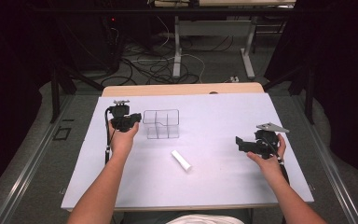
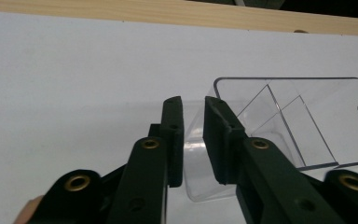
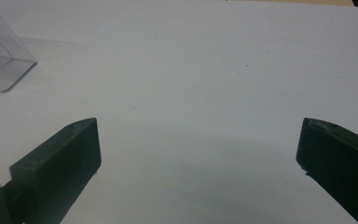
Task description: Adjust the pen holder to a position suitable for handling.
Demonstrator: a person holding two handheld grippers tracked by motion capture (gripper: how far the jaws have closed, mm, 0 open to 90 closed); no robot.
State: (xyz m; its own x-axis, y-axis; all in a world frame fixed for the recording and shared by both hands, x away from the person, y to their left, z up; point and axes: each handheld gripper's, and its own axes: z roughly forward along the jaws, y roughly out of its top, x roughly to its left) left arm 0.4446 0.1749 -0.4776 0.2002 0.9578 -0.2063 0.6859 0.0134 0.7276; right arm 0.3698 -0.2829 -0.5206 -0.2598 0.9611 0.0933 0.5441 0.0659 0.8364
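A clear plastic organiser [image 1: 161, 124] with several compartments stands on the white sheet at the left of centre. My left gripper [image 1: 136, 121] is at its left wall. In the left gripper view, that gripper [image 2: 193, 102] has its jaws close together with the organiser's [image 2: 298, 107] thin corner wall between them. A slim gap still shows beside the pads. A white cylinder [image 1: 181, 160] lies on its side nearer the person, untouched. My right gripper [image 1: 239, 142] hovers at the right, open wide [image 3: 199, 122] with only bare sheet between the jaws.
The white sheet [image 1: 214, 112] covers a wooden table whose far edge [image 1: 182, 88] shows behind it. A corner of the organiser [image 3: 0, 56] shows at the upper left of the right gripper view. Cables and desk legs lie on the floor beyond.
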